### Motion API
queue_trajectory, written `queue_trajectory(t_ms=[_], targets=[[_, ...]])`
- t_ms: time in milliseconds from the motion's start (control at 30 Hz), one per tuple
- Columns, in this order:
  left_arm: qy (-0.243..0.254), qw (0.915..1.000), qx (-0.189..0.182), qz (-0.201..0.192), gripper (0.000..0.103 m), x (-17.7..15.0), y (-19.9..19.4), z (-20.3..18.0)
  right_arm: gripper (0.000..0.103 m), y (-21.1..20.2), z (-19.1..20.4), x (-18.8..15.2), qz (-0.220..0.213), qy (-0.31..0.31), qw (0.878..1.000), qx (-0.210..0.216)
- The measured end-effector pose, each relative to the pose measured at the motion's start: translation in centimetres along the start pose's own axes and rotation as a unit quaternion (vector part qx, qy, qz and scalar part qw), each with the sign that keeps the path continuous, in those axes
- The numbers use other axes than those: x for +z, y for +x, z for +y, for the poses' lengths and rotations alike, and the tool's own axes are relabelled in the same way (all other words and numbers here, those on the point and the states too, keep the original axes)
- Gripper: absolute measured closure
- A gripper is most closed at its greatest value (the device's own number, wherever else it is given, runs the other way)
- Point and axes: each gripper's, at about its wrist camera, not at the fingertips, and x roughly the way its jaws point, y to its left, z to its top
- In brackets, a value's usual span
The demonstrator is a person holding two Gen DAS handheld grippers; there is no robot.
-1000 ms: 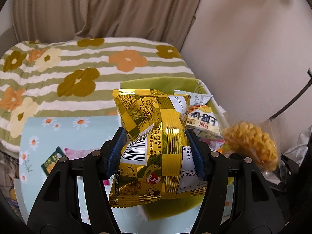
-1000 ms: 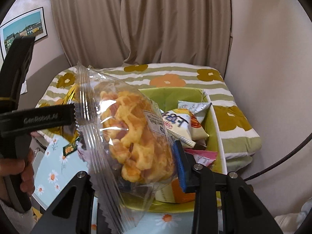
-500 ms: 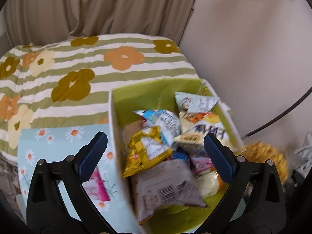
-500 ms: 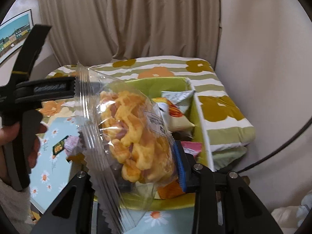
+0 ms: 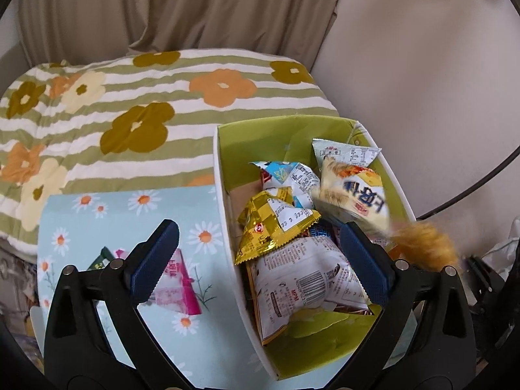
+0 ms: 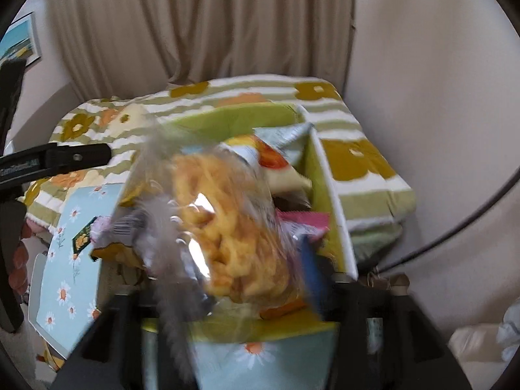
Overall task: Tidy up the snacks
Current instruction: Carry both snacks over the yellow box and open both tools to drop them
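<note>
A green-lined box (image 5: 282, 133) holds several snack packets. The gold packet (image 5: 276, 224) lies in it on top of a white packet (image 5: 302, 286). My left gripper (image 5: 260, 260) is open and empty above the box's left wall. My right gripper (image 6: 227, 260) is shut on a clear bag of orange puffed snacks (image 6: 234, 224), blurred by motion, above the box (image 6: 328, 195). The bag also shows in the left wrist view (image 5: 422, 243) at the box's right edge. A pink packet (image 5: 178, 289) and a dark green packet (image 5: 102, 256) lie on the daisy-print surface (image 5: 130, 208).
The box and daisy-print surface rest against a striped floral cushion (image 5: 130, 113). Beige curtains (image 5: 178, 9) hang behind, a pale wall (image 5: 422, 81) stands at the right. A thin black cable (image 6: 455, 234) runs at the right.
My left gripper opened and dropped the gold packet into the box. My right gripper has moved forward and down with the puffed-snack bag, now blurred.
</note>
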Motion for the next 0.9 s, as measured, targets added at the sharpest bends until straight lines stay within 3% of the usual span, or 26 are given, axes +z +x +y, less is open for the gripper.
queue_trajectory(t_ms=[33,67,333,567,900], targets=[[-0.002,1.0000,-0.001,-0.001,0.004,-0.1,-0.2,0.1,0.006,-0.4,0.2,0.0,-0.011,-0.004,1.000,0.011],[-0.003,1.0000,0.000,0.000,0.004,-0.3,-0.3,0.1,0.003,-0.9,0.4,-0.1,-0.020,-0.009,0.999,0.023],[-0.014,0.9998,0.012,-0.002,0.004,-1.6,-1.5,0.5,0.003,-2.3,0.7,0.0,-0.039,-0.021,0.998,0.050],[-0.030,0.9986,0.035,-0.027,0.004,-2.9,-4.8,0.9,0.003,-3.6,0.9,0.6,-0.048,-0.031,0.996,0.071],[-0.060,0.9911,0.102,-0.061,0.004,-6.2,-11.3,3.7,0.003,-5.2,3.1,1.7,-0.070,-0.065,0.988,0.121]])
